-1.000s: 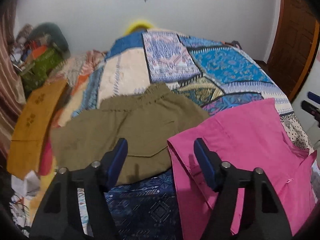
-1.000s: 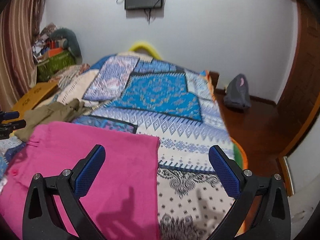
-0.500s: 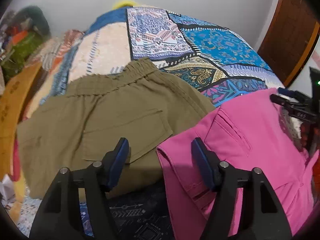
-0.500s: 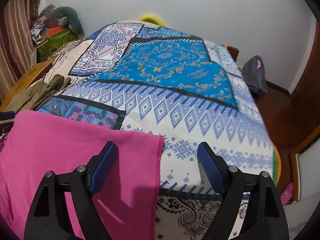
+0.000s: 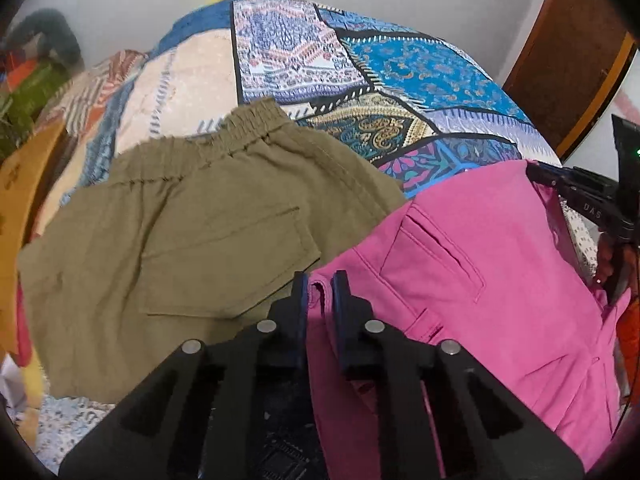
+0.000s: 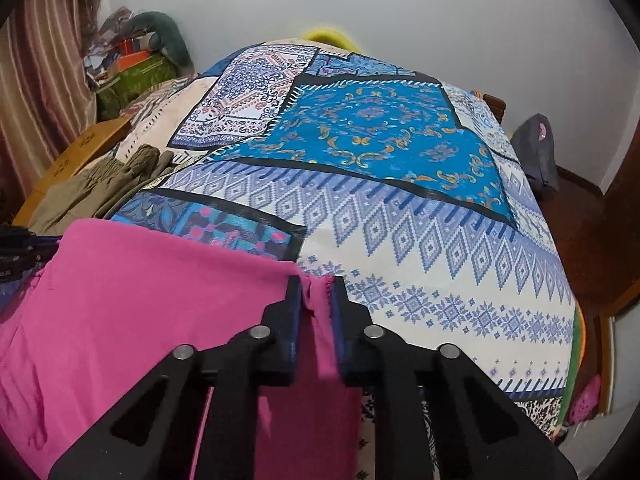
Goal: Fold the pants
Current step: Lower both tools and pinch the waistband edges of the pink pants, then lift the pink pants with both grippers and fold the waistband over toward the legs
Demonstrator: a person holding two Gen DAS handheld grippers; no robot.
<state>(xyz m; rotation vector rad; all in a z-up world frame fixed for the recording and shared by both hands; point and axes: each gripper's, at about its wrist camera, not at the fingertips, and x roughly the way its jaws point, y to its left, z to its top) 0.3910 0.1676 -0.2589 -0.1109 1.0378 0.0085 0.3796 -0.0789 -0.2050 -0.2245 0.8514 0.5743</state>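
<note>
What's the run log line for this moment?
left tool: shut on pink pants | right tool: shut on pink pants | olive pants: flat

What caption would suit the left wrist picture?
Left gripper pinches a corner of the pink pants, beside olive shorts on a patchwork bedspread.

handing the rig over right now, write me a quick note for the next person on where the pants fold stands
Left gripper: shut on the waistband corner of the pink pants, the corner beside the olive pants.
Right gripper: shut on the far right corner of the pink pants, at the hem end.
Things: pink pants lie spread flat across the near edge of the patchwork bedspread. Olive pants lie flat to their left, untouched, partly under the pink waistband corner.
Done: both corners of the far long edge are pinched.
Left: no fold visible yet. Probably lift and bring this edge over, then fold again. Olive pants likely follow.
</note>
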